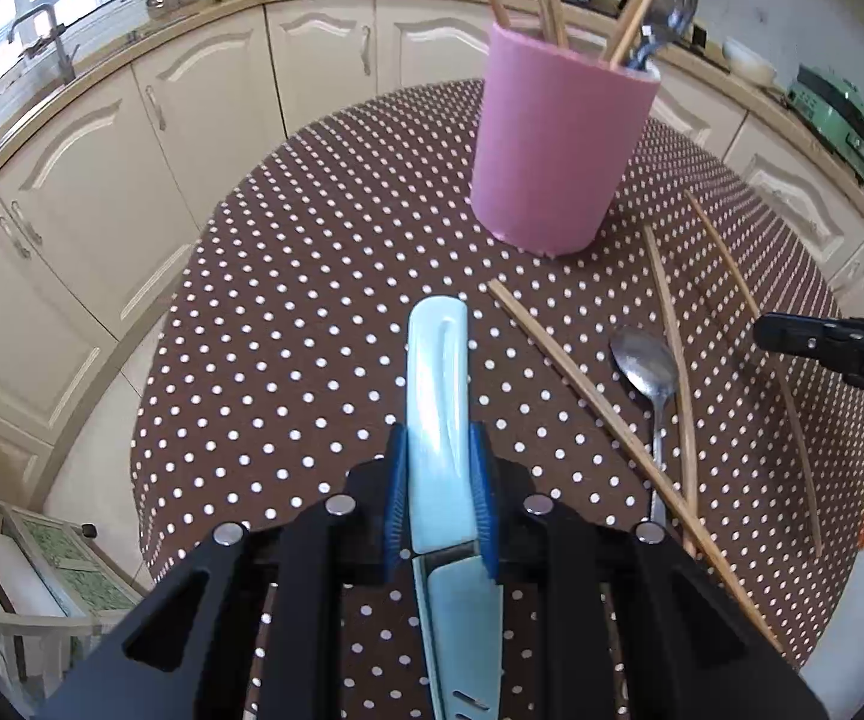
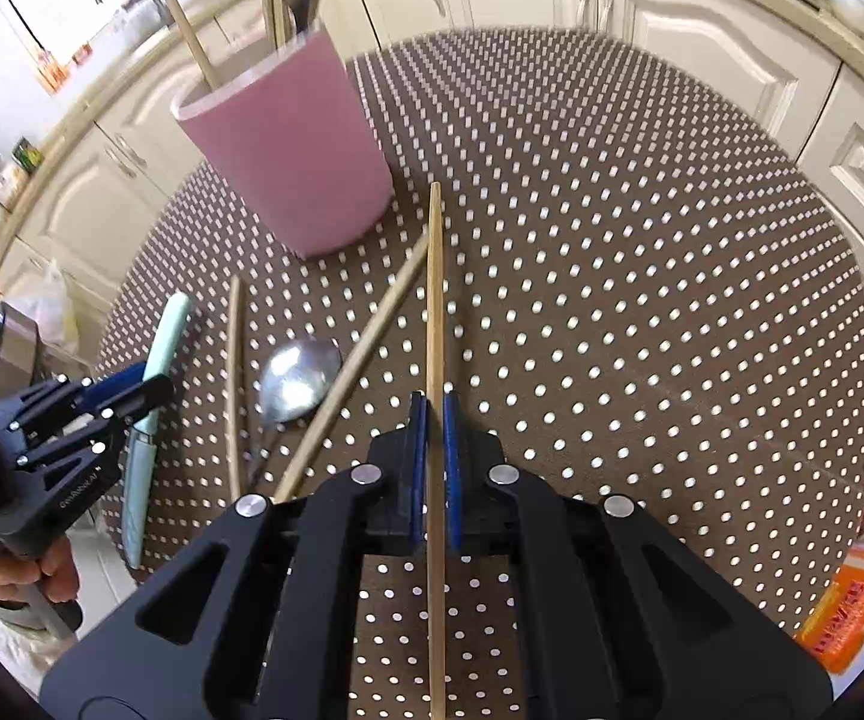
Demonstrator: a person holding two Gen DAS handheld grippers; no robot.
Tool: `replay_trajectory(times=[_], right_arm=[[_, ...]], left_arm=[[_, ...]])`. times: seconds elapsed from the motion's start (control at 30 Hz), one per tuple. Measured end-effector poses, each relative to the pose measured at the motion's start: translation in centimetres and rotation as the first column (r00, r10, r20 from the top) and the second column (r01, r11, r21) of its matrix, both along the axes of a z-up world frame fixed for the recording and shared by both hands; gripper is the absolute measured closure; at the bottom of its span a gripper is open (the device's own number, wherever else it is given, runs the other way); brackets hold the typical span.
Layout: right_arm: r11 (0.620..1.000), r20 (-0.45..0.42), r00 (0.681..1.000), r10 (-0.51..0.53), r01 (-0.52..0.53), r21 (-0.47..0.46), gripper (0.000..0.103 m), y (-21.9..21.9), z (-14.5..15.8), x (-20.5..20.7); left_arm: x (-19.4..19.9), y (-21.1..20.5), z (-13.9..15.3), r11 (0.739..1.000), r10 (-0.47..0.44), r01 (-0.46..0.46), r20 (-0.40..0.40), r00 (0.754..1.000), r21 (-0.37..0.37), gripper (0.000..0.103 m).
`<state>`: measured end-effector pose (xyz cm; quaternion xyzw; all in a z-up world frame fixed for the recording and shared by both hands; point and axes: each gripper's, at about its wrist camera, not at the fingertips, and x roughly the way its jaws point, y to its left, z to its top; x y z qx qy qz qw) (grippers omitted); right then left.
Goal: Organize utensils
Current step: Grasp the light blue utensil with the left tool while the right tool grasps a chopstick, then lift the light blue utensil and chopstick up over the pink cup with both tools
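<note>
My left gripper [image 1: 439,438] is shut on a light-blue knife [image 1: 437,396], gripping its handle, which points toward the pink utensil cup [image 1: 558,150]. The cup holds chopsticks and forks. My right gripper [image 2: 435,420] is shut on a wooden chopstick [image 2: 434,300] that points toward the cup [image 2: 294,156]. A metal spoon [image 1: 645,366] and two more loose chopsticks [image 1: 672,360] lie on the polka-dot table between the grippers. In the right wrist view the left gripper [image 2: 150,390] holds the knife [image 2: 153,396] at the left, just above the table.
The round table [image 2: 642,300] has a brown polka-dot cloth. Cream kitchen cabinets [image 1: 132,150] curve around behind it. An orange packet [image 2: 852,612] sits by the table's right edge. A sink faucet [image 1: 42,36] is at far left.
</note>
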<state>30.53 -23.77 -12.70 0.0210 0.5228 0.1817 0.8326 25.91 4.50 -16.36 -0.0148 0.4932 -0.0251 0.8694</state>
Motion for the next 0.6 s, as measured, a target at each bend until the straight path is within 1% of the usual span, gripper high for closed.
replay_trajectory(times=[0.13,0.23,0.3,0.33,0.37,0.4,0.43,0.53,0.6], right_arm=[[0.998,0.064,0.998,-0.007,0.003,0.060,0.097,-1.3,2.1,-0.9],[0.995,0.113,0.994,-0.004,-0.007,0.098,0.097,-1.6,3.9,-1.9],[0.992,0.144,0.990,0.002,-0.019,0.122,0.097,-1.5,5.0,-2.6],[0.991,0.154,0.988,0.004,-0.024,0.132,0.097,-1.5,5.2,-2.7],[0.989,0.167,0.986,0.005,-0.030,0.143,0.097,-1.6,5.7,-2.9],[0.987,0.178,0.984,0.007,-0.035,0.155,0.097,-1.6,6.1,-3.0],[0.985,0.186,0.983,0.008,-0.039,0.165,0.097,-1.8,6.4,-3.2],[0.980,0.213,0.977,0.008,-0.050,0.191,0.097,-1.6,6.5,-4.1],[0.976,0.230,0.973,0.008,-0.057,0.208,0.097,-1.3,7.0,-4.6]], left_arm=[[-1.5,0.2,2.0,1.000,0.015,-0.014,0.065,0.998,-0.015,0.083],[-2.7,0.0,3.7,1.000,0.012,-0.010,0.134,0.991,-0.013,0.083],[-3.4,-0.4,4.9,1.000,0.001,0.001,0.193,0.981,-0.008,0.084],[-4.0,-0.7,5.8,1.000,-0.012,0.012,0.243,0.970,0.000,0.083],[-4.5,-0.9,6.3,1.000,-0.021,0.020,0.273,0.962,0.005,0.083],[-4.7,-1.1,6.6,1.000,-0.025,0.025,0.289,0.957,0.004,0.084],[-5.3,-1.2,7.3,0.999,-0.034,0.039,0.321,0.946,-0.009,0.084],[-5.9,-1.6,8.5,0.998,-0.049,0.059,0.370,0.928,-0.014,0.084],[-6.3,-1.6,9.3,0.997,-0.054,0.073,0.409,0.911,-0.031,0.084]])
